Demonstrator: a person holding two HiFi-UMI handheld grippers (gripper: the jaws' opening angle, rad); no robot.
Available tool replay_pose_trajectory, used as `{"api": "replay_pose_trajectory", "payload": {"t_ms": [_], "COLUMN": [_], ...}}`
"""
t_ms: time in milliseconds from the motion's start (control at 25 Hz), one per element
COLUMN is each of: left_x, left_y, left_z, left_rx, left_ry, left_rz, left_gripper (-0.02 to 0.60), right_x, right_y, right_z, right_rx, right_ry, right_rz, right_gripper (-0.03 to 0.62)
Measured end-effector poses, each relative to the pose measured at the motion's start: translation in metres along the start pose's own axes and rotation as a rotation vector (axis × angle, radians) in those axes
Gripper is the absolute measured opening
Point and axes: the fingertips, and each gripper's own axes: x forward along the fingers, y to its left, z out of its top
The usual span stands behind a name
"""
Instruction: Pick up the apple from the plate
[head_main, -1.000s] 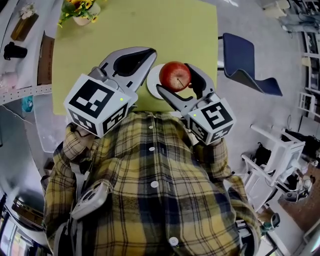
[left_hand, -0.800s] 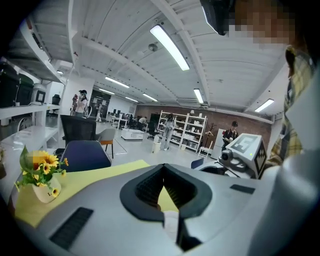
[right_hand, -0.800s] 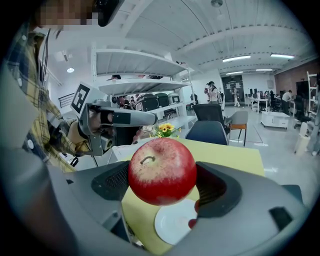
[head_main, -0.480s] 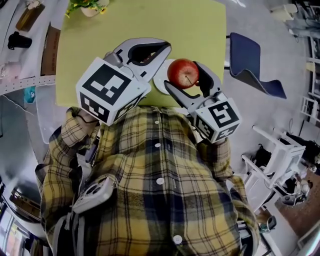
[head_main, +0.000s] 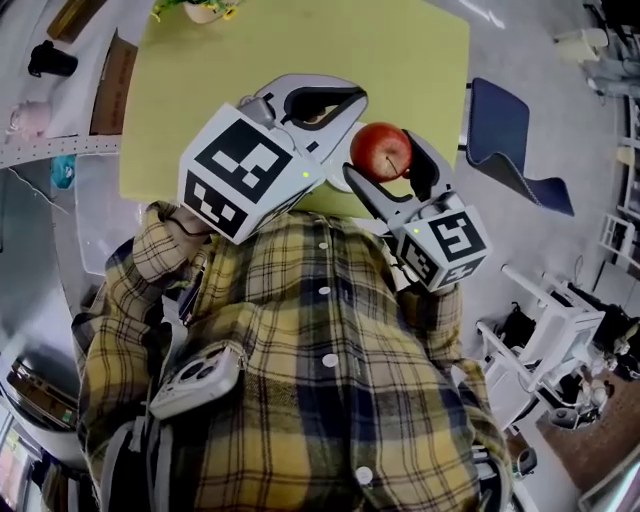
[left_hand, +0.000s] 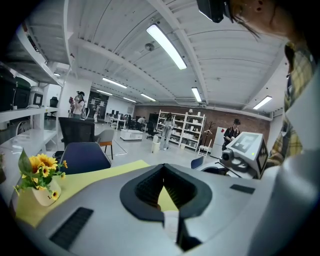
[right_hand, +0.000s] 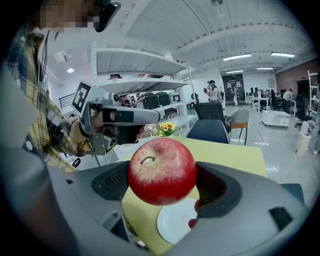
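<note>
A red apple (head_main: 381, 151) (right_hand: 162, 171) is held above the yellow-green table (head_main: 300, 50), with my right gripper (head_main: 385, 155) (right_hand: 162, 182) shut on it, one jaw on each side. In the right gripper view the white plate (right_hand: 177, 222) lies bare on the table below the apple. My left gripper (head_main: 352, 100) (left_hand: 163, 167) hangs just left of the apple, its jaws shut with nothing between them. In the head view the plate is hidden behind the grippers.
A vase of yellow flowers (head_main: 205, 8) (left_hand: 42, 180) stands at the table's far left corner. A blue chair (head_main: 510, 140) sits right of the table. White shelving (head_main: 45, 90) runs along the left, and white furniture (head_main: 545, 300) stands at the lower right.
The right gripper has lifted the apple higher off the plate. Both grippers have shifted rightward in the head view, the left one rising closer to the camera and now covering the plate.
</note>
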Motion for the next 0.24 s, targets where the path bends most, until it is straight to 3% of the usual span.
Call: {"api": "replay_pose_trajectory", "payload": {"t_ms": [240], "left_x": [-0.0062], "left_y": [-0.008], "left_z": [-0.0036], "left_rx": [-0.005], "left_ry": [0.01], "left_rz": [0.014], "left_gripper": [0.008], "right_x": [-0.0061], "right_y": [0.0056], "right_z": [-0.0051], "right_rx": [0.005], "right_ry": [0.002], "right_rz": [0.015], "right_gripper": [0.388]}}
